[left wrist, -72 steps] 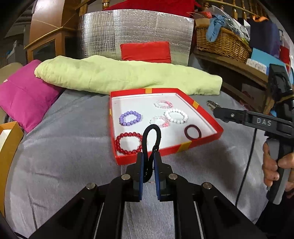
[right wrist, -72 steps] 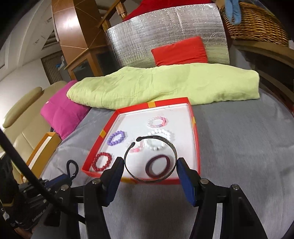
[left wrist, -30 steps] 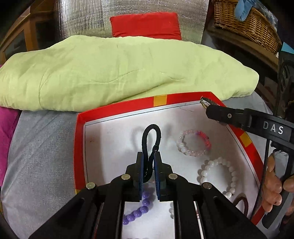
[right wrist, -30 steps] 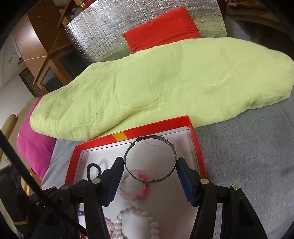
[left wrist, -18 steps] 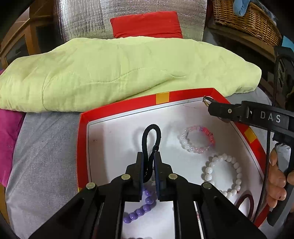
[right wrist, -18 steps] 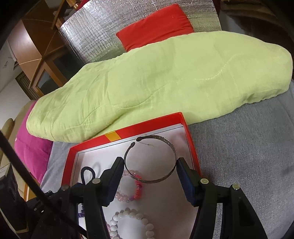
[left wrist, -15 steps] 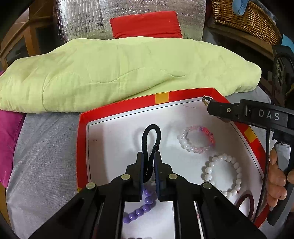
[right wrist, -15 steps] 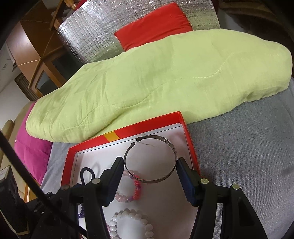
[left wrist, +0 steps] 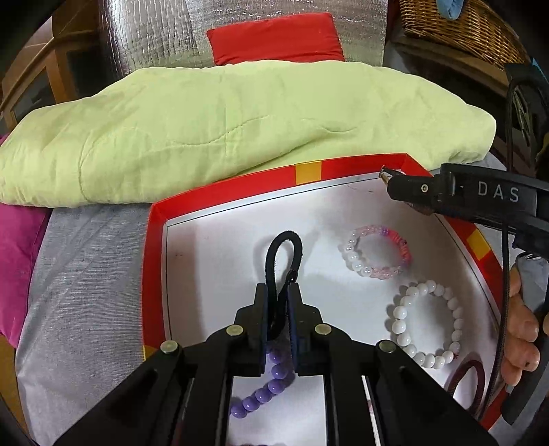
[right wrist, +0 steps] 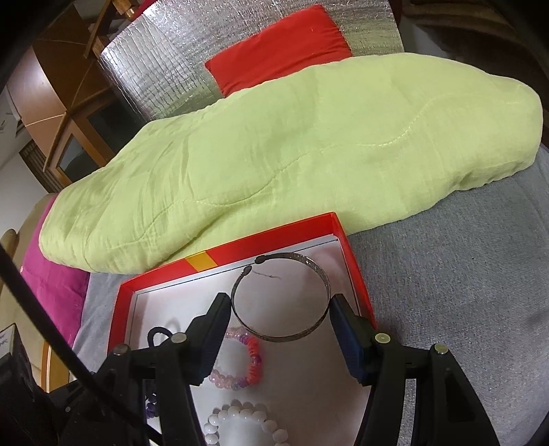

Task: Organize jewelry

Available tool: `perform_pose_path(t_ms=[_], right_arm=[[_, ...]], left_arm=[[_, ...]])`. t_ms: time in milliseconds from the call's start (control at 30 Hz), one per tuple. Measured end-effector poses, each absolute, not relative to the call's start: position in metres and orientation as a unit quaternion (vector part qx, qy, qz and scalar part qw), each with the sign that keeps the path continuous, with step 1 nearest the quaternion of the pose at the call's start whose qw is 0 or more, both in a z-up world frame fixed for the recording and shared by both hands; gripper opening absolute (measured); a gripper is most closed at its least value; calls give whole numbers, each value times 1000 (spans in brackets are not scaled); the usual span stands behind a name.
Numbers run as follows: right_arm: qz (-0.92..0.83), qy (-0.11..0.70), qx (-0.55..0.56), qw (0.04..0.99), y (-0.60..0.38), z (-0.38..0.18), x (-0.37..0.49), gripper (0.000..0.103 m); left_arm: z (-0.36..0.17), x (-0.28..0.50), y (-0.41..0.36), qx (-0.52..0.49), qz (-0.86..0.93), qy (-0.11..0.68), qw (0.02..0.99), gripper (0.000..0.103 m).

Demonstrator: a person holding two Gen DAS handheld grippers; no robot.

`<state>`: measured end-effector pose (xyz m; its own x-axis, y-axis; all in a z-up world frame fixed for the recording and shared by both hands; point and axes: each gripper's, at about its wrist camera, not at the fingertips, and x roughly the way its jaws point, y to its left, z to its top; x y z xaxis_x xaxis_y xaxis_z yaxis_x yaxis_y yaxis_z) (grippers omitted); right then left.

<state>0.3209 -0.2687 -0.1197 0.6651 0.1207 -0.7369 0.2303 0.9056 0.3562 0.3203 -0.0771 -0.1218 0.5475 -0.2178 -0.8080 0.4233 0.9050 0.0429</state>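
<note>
A red tray (left wrist: 156, 219) with a white floor lies on the grey bed; it also shows in the right wrist view (right wrist: 353, 271). My left gripper (left wrist: 277, 295) is shut on a black hair tie (left wrist: 284, 254), held over the tray's left middle. My right gripper (right wrist: 279, 303) is shut on a silver open bangle (right wrist: 319, 274), held over the tray's far right corner. In the tray lie a pink bead bracelet (left wrist: 377, 252), a white bead bracelet (left wrist: 425, 322), a purple bead bracelet (left wrist: 267, 387) and a dark red ring (left wrist: 470, 380).
A light green folded quilt (left wrist: 223, 137) lies right behind the tray. A magenta cushion (left wrist: 17, 260) is at the left. A red cushion (left wrist: 274, 37) leans on a silver foil panel behind. A wicker basket (left wrist: 456, 24) stands at the back right.
Both grippers have come forward from the tray's near edge to over its far half, each still holding its item. In the last half second they barely moved.
</note>
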Motion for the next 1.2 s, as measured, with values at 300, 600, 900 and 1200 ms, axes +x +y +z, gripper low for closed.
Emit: perform_pose_path(t_ms=[300,600,900,1200], right_arm=[[-28,400,224,888,-271,-118,320,66],[-26,396,214,893,-271,-105,298,66],[-35,375,217,900,-269,-77,255,66],[-39,358,171,917,-253,-50,197,69]], left_arm=[[-118,313,-75,128,-162,431,878,46],[-94,284,-65,140,-140,405,893,64],[-68,247,-53,147,-133,371,907,74],[-35,225,-41,123,-124,348,921,77]])
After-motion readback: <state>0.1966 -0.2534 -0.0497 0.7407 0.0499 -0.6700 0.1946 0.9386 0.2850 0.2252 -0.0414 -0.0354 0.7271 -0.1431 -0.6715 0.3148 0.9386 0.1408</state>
